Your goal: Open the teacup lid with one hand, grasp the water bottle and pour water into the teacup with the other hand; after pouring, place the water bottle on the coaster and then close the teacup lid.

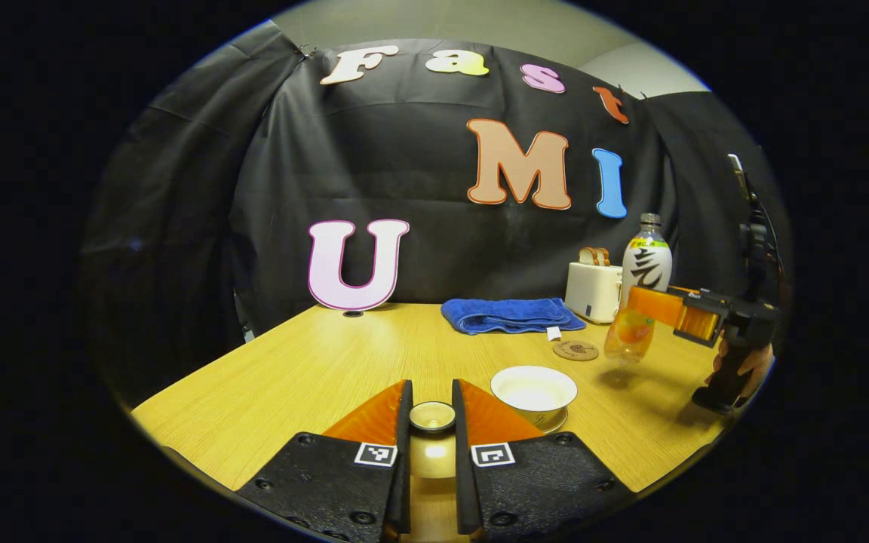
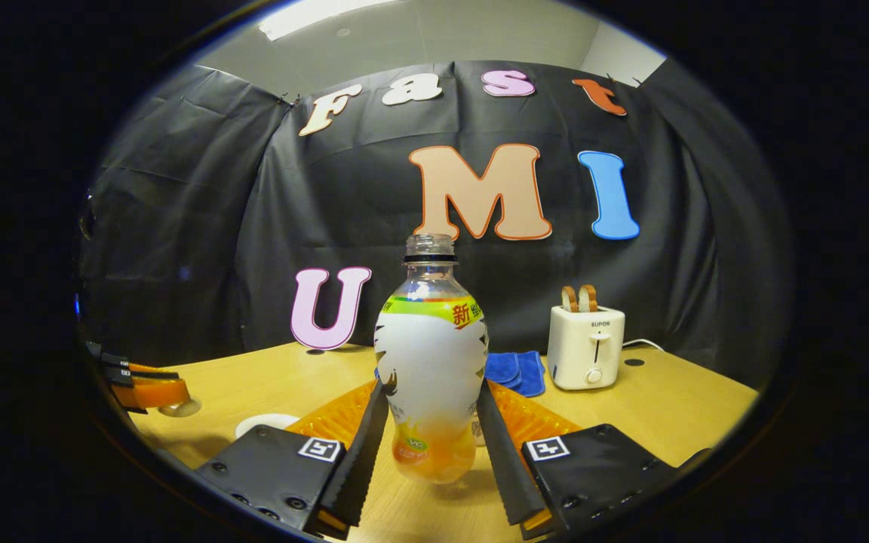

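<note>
"SUPOR" on the toaster [image 2: 585, 345]

A bench [image 1: 314, 369] of pale wood-grain laminate, smooth with a soft sheen. A glossy glazed ceramic teacup [image 1: 534, 392]. A clear plastic water bottle [image 2: 430, 362] wrapped in a shiny printed film label. A fluffy terry-cloth towel [image 1: 511, 314]. A smooth, glossy plastic toaster [image 2: 585, 347]. A matt, wood-like round coaster [image 1: 575, 350].

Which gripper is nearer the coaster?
Right. The right gripper holds the water bottle lifted just beside the coaster; the left gripper holds the lid nearer the camera, beyond the teacup.
</note>
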Motion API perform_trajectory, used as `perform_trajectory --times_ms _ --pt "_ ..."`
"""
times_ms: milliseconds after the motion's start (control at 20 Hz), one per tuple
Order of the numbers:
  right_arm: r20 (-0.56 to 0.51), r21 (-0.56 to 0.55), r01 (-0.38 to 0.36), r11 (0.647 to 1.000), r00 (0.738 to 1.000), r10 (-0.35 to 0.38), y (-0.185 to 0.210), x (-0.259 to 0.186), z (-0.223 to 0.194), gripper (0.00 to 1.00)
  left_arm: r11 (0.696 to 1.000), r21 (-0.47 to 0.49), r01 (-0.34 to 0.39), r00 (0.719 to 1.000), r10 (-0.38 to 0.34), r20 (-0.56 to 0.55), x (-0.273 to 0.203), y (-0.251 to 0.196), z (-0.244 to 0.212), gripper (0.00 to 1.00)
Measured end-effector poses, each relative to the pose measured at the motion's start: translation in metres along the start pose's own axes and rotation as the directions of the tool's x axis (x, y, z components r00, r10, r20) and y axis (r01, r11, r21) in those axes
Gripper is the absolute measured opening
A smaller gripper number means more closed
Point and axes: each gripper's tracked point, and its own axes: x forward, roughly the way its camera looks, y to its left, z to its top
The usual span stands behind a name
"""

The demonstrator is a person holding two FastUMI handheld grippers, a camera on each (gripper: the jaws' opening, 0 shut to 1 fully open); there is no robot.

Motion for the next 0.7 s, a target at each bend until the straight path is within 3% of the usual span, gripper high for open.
perform_trajectory --times_ms 200,700 --pt "0.025 -0.006 0.016 1.000 1.000 -0.016 -0.010 0.026 0.011 0.73 1.000 -0.004 0.002 1.000 -0.002 -0.017 -0.003 -0.003 -0.002 0.21" --pt "-0.017 0.082 0.081 0.993 0.997 -0.080 -0.038 0.091 -0.030 0.73 1.000 -0.019 -0.015 0.999 0.015 -0.030 -0.006 -0.003 -0.006 0.21"
